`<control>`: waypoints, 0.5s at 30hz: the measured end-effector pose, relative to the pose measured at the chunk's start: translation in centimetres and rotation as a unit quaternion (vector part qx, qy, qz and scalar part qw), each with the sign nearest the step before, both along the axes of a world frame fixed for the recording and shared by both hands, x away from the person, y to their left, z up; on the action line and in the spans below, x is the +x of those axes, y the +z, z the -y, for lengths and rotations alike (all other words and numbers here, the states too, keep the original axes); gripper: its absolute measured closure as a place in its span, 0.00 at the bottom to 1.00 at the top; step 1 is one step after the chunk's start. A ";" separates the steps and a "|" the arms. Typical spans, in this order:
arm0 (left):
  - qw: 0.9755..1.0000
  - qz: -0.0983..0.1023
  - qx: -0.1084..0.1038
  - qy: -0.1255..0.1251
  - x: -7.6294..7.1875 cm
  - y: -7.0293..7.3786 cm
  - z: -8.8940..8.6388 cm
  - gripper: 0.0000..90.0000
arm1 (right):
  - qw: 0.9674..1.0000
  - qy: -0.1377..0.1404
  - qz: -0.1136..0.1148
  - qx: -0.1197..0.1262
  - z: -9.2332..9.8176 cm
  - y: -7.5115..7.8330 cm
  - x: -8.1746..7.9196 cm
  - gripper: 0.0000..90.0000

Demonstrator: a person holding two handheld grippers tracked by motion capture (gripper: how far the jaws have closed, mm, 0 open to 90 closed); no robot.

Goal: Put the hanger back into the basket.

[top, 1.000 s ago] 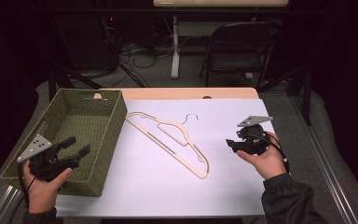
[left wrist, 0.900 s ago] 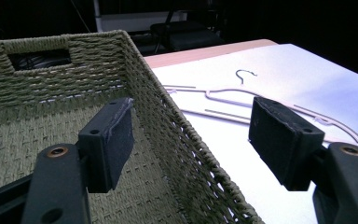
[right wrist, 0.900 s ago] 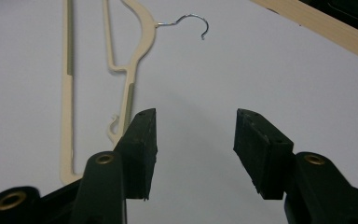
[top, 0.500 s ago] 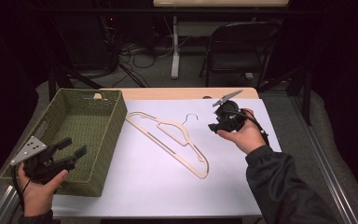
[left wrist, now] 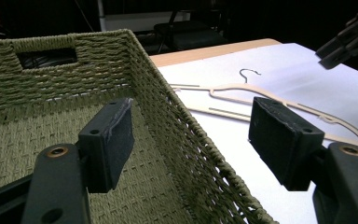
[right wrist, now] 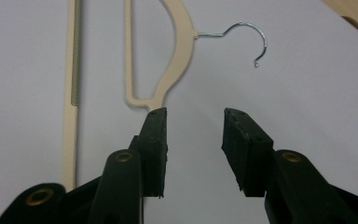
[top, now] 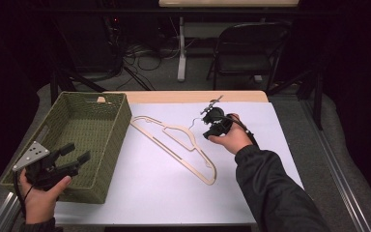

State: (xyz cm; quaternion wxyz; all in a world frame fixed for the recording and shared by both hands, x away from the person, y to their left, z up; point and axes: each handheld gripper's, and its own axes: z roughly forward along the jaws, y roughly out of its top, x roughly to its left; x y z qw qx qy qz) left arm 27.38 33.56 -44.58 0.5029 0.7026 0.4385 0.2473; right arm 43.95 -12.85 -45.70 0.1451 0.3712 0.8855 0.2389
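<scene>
Jaws on my right gripper [right wrist: 193, 126] have just been closing and now stand at a middling gap with nothing between them, their tips hovering just short of the neck of the hanger [top: 176, 143], where the metal hook [right wrist: 242, 37] leaves the pale body. One pad sits right at the corner of the hanger's inner cut-out, but from the right gripper view I would say it hangs just above the surface rather than touching; the angle makes that hard to be sure of. My left gripper [left wrist: 193, 140] has its jaws spread wide and empty, held over the near right wall of the green woven basket [top: 53, 126], which stands along the left edge of the bench [top: 251, 193] and looks bare inside as far as I can see its floor. The hanger lies flat on the white sheet in the middle of the bench, running slantwise from beside the basket's far right corner toward the near edge, its hook pointing to the far side. As I judge it, the work is at its very start: the reach is nearly finished, the grasp not yet made, and lifting the hanger and carrying it over, presumably into the basket, all remains.
</scene>
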 end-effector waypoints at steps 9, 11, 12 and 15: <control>1.000 0.002 0.000 0.001 0.0 0.0 0.0 0.34 | 0.996 -0.013 -0.076 -0.033 -1.1 -3.0 -0.1 0.72; 1.000 0.002 0.000 0.001 0.0 0.0 0.0 0.34 | 0.996 -0.015 -0.087 -0.035 -1.3 -3.7 -0.2 0.73; 1.000 0.002 0.000 0.001 0.0 0.0 0.0 0.34 | 0.995 -0.014 -0.089 -0.039 -1.4 -4.0 -0.2 0.73; 1.000 0.002 0.001 0.002 0.0 0.0 0.0 0.34 | 0.994 -0.012 -0.098 -0.041 -1.6 -4.5 -0.2 0.72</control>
